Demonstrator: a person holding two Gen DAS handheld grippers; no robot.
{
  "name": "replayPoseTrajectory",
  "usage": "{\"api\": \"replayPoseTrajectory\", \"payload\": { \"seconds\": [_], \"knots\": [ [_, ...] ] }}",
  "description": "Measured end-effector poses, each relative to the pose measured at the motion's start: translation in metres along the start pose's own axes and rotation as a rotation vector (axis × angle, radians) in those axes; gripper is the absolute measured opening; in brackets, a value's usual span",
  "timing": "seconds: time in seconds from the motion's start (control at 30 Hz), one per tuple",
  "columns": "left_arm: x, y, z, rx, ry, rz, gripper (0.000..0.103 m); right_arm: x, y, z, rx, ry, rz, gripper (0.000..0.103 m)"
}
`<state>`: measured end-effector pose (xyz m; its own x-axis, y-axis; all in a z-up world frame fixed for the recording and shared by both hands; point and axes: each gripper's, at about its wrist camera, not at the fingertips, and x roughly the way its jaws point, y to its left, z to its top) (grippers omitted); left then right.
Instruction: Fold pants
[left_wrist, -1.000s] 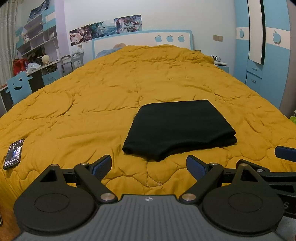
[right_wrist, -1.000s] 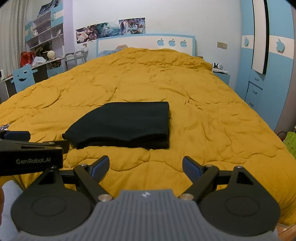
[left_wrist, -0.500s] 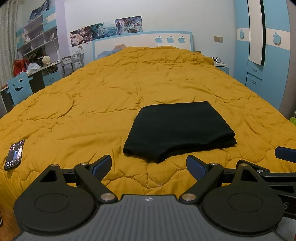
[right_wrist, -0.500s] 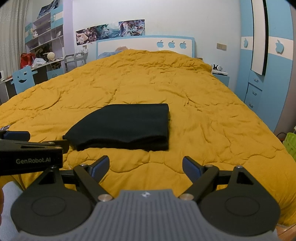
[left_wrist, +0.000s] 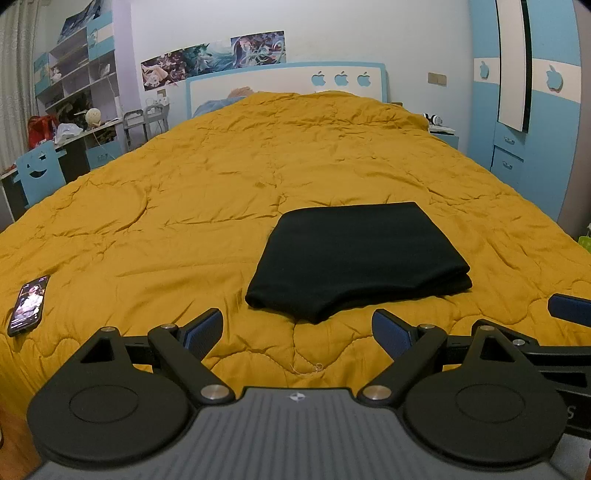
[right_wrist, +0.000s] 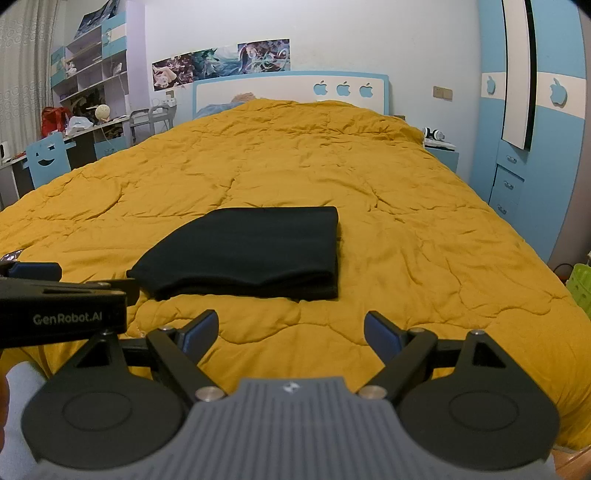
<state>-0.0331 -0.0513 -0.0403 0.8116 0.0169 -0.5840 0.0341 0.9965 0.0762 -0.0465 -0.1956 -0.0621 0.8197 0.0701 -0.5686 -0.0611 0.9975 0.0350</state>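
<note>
Both claws, left claw (left_wrist: 297, 328) & right claw (right_wrist: 290, 330), gape empty before folded pants (left_wrist: 360, 258) on bed (left_wrist: 184, 206); prob. just leave stack undisturbed.

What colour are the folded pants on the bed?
Plain black pants, seen best in the left wrist view, on the mustard-yellow quilt.

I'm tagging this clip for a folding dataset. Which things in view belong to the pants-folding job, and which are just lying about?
Part of the job:
- folded black fabric pants, lying on the bed
- left gripper, open, empty
- right gripper, open, empty
- mustard-yellow quilted bedspread, the work surface

Just lying about:
- dark smartphone with lit screen, near the bed's left edge
- white headphones on the blue nightstand
</note>
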Motion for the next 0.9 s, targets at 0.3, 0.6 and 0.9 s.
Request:
{"api": "replayPoseTrajectory", "payload": {
  "seconds": [0.3, 0.6, 0.9],
  "knots": [
    [0.0005, -0.0002, -0.0009, -0.006, 0.003, -0.001, 0.103, 0.0001, 0.0001, 0.0, 0.0, 0.0, 0.0, 0.082],
    [0.0007, -0.0007, -0.0016, -0.006, 0.001, -0.001, 0.103, -0.0002, -0.0001, 0.0001, 0.0, 0.0, -0.001, 0.082],
    [-0.0001, -0.0019, -0.002, -0.007, 0.002, -0.001, 0.103, -0.001, 0.0004, 0.0, 0.001, -0.003, -0.001, 0.082]
  ]
}}
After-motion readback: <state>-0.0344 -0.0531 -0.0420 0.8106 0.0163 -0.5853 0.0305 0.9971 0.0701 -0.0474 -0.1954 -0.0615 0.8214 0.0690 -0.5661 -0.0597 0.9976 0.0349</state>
